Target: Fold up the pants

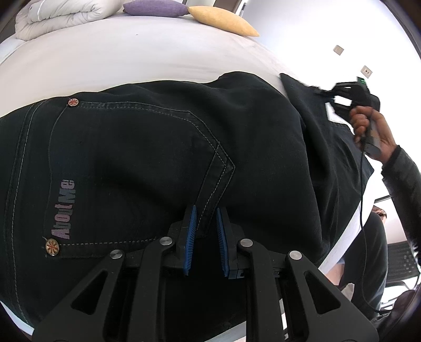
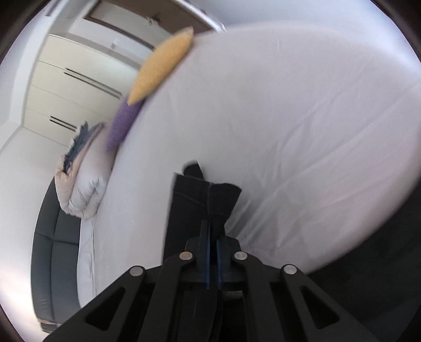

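Observation:
Black jeans (image 1: 158, 157) with an "About Me" back pocket lie on a white bed (image 1: 131, 60). My left gripper (image 1: 206, 218) hovers over the seat of the jeans, its blue pads slightly apart with the pocket seam between them; whether it pinches the cloth is unclear. My right gripper (image 2: 213, 231) is shut on a leg end of the jeans (image 2: 205, 200) and holds it lifted above the bed sheet (image 2: 289, 131). The right gripper also shows in the left wrist view (image 1: 329, 94), at the far right with the lifted black cloth.
A yellow pillow (image 1: 223, 19), a purple pillow (image 1: 155, 8) and a folded white duvet (image 1: 58, 15) lie at the head of the bed. A dark sofa (image 2: 52, 250) and white cabinets (image 2: 73, 86) stand beyond the bed. The person's hand (image 1: 368, 131) grips the right tool.

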{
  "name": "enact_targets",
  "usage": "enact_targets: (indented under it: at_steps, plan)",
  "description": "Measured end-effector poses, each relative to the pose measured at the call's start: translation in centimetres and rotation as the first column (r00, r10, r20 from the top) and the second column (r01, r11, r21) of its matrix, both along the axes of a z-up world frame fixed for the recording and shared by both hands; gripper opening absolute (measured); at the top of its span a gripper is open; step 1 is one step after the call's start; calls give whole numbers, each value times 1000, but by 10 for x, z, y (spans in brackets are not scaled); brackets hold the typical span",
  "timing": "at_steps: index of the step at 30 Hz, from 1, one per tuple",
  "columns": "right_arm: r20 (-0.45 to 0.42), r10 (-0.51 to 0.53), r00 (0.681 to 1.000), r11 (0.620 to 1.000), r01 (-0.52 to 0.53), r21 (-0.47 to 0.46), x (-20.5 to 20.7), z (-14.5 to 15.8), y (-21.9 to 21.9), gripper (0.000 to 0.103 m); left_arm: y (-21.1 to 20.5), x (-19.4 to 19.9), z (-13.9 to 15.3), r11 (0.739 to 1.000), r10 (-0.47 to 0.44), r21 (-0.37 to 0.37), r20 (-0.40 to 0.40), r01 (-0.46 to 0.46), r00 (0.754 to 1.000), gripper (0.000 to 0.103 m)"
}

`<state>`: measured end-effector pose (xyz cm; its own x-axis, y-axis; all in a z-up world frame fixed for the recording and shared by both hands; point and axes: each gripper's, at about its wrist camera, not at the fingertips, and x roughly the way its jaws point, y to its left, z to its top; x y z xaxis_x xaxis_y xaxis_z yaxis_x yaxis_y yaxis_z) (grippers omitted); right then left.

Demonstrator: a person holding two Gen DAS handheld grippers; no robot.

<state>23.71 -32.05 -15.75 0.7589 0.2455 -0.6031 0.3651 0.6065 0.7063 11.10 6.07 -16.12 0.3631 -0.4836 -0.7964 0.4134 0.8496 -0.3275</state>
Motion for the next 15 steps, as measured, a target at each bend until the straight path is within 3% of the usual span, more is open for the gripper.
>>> enact_targets:
  at_steps: [7, 10, 15]
  plan:
    - [115, -181, 977, 983, 184, -22, -123, 43, -52, 4, 1, 3, 1, 1000, 13, -22, -19, -13, 1000, 16]
    - [79, -294, 953, 956, 292, 40, -190, 23, -79, 4, 6, 6, 1, 998, 28, -54, -40, -30, 999, 16]
    - [-42, -364, 931, 924, 366, 113, -232, -31, -81, 4, 6, 9, 3, 997, 46, -61, -62, -50, 997, 16]
